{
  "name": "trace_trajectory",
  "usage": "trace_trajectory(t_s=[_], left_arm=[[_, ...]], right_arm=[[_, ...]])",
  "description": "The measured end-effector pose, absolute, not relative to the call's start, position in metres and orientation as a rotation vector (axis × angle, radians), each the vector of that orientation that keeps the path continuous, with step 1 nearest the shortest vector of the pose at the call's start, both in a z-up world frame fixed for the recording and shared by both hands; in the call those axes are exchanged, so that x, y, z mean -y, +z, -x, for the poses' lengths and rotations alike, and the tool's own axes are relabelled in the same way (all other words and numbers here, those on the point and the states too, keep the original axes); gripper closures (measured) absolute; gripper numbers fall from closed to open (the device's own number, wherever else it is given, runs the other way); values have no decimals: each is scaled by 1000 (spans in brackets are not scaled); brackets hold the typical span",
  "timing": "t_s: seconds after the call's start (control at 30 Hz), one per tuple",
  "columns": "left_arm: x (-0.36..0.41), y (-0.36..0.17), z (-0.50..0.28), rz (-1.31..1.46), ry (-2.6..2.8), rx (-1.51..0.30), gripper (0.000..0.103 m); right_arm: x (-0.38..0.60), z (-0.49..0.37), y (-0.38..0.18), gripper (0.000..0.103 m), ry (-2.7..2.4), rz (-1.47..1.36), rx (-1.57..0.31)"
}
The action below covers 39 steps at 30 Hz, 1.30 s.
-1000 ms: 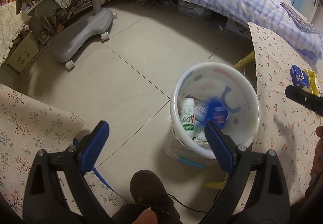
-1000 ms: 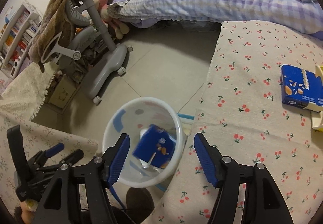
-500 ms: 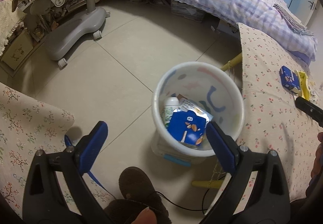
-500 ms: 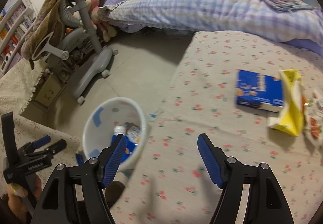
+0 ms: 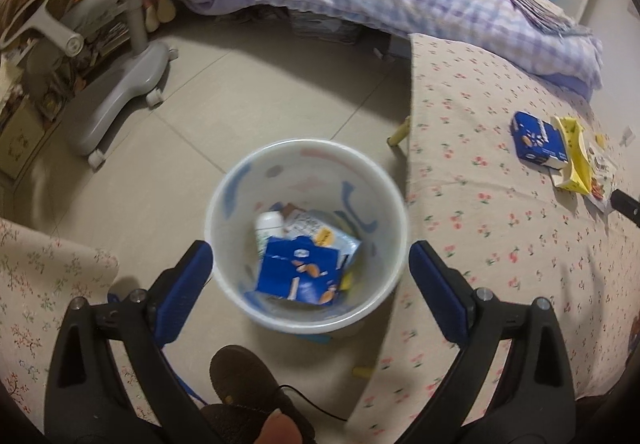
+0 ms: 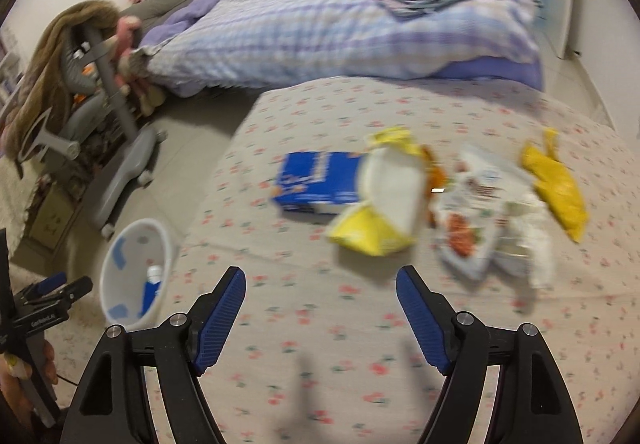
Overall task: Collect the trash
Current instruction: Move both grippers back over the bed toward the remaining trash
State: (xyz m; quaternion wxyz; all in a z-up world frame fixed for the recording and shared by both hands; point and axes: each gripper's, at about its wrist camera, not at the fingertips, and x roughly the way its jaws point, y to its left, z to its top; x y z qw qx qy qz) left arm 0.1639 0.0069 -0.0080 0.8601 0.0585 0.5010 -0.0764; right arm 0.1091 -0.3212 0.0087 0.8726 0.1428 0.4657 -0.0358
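A white bin [image 5: 306,236] stands on the floor and holds a blue box [image 5: 300,274], a white bottle [image 5: 267,226] and wrappers. My left gripper [image 5: 310,276] hovers over it, open and empty. The same bin [image 6: 134,278] shows at the lower left of the right wrist view. My right gripper [image 6: 320,308] is over the cherry-print table [image 6: 320,364], its jaws opening with nothing between them. Ahead of it lie a blue box [image 6: 316,180], a yellow and white packet [image 6: 380,212], printed wrappers [image 6: 476,220] and a yellow bag [image 6: 556,192]. The box [image 5: 538,140] and packet [image 5: 576,160] also show in the left wrist view.
A bed with a checked purple quilt [image 6: 340,28] runs behind the table. A grey wheeled chair base [image 5: 120,92] stands on the tiled floor at the left. A floral cloth [image 5: 44,284] and a dark shoe [image 5: 244,376] lie near the bin.
The blue box fell from my right gripper into the bin. That gripper then swung right over the table toward the trash pile, its jaws wider. My left gripper shifted so the bin sits centred.
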Motion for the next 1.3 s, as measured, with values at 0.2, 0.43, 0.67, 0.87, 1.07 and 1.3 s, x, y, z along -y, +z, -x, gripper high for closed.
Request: trace_trajectory(t_s=[0.2,0.43,0.67,0.87,1.07,1.3], left_arm=[[38,-7,-167,-119,-210,-1063,5],[99,-12,-166,-133,-268,-1070,5],[147,-18,-169,-156,-314,-1073,5],[194,-13,-166,-157,-425,-1065,5],[234,-13,-162,-99,-565,-1074,14],[266,-33,-170,-41,-622,-1129,33]], right_arm=[[368,-95,7,23,-164,-351,-972],[414,-79,3,23,-247,-417,-974],[445,-83,-9,23,-306,-507,-977],[471,-80,-19,23,-364,-643,-964],[493,-70,-23,23,-413,-699,-952],[507,-57,-25,23,-447,-744,-940]])
